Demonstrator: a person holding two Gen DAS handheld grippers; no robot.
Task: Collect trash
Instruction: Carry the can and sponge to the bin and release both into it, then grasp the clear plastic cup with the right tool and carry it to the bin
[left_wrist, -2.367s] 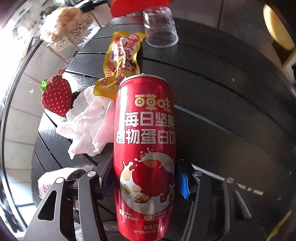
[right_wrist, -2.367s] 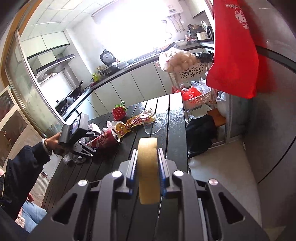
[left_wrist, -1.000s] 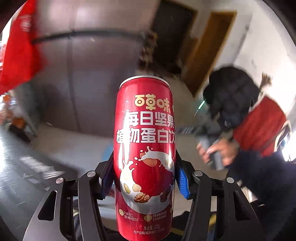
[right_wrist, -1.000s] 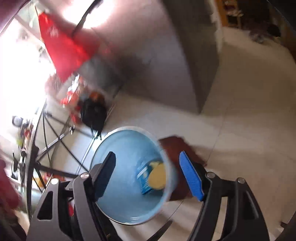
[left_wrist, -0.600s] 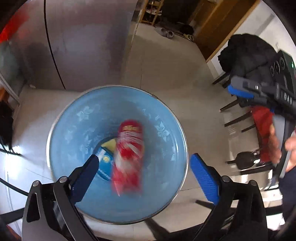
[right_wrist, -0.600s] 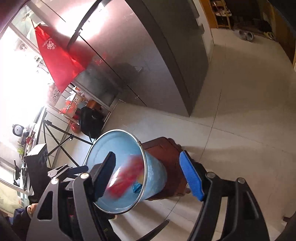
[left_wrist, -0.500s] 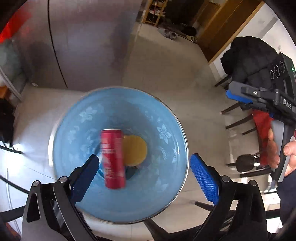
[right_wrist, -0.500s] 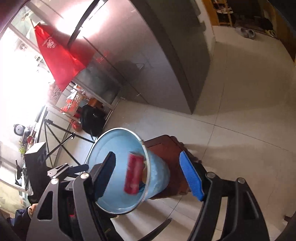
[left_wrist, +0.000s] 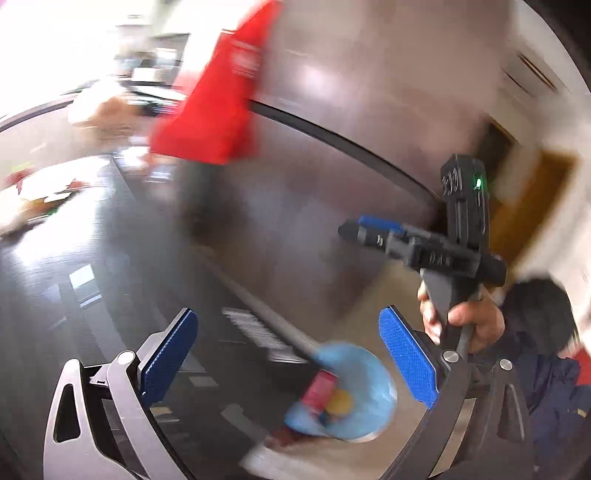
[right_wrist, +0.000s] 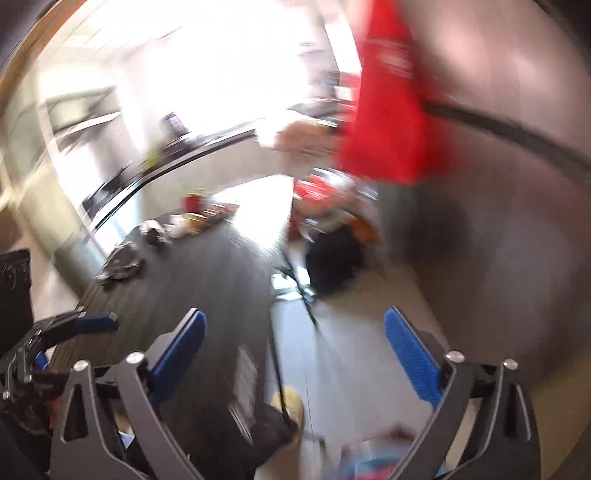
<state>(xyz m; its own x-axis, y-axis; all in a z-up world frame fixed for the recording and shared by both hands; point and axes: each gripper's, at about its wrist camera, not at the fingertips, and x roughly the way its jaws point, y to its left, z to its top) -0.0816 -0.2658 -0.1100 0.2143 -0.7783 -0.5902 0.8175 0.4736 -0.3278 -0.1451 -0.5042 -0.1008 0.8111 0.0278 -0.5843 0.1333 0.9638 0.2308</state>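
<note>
Blurred dark table (left_wrist: 92, 266) fills the left wrist view, both hand-held grippers (left_wrist: 288, 362) (right_wrist: 293, 354) gaping wide and empty, right jaws just having opened further, red can (left_wrist: 318, 387) lying in the blue bin (left_wrist: 364, 373) below.

Blurred kitchen, dark slatted table (right_wrist: 207, 280), grey steel cabinet front (left_wrist: 351, 92), pale floor tiles (right_wrist: 343, 350), bright window glare (right_wrist: 229, 74)

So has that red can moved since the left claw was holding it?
Yes. The can has left the claw, whose jaws now stand open and empty, and lies down in the blue bin on the floor, beside something yellow.
</note>
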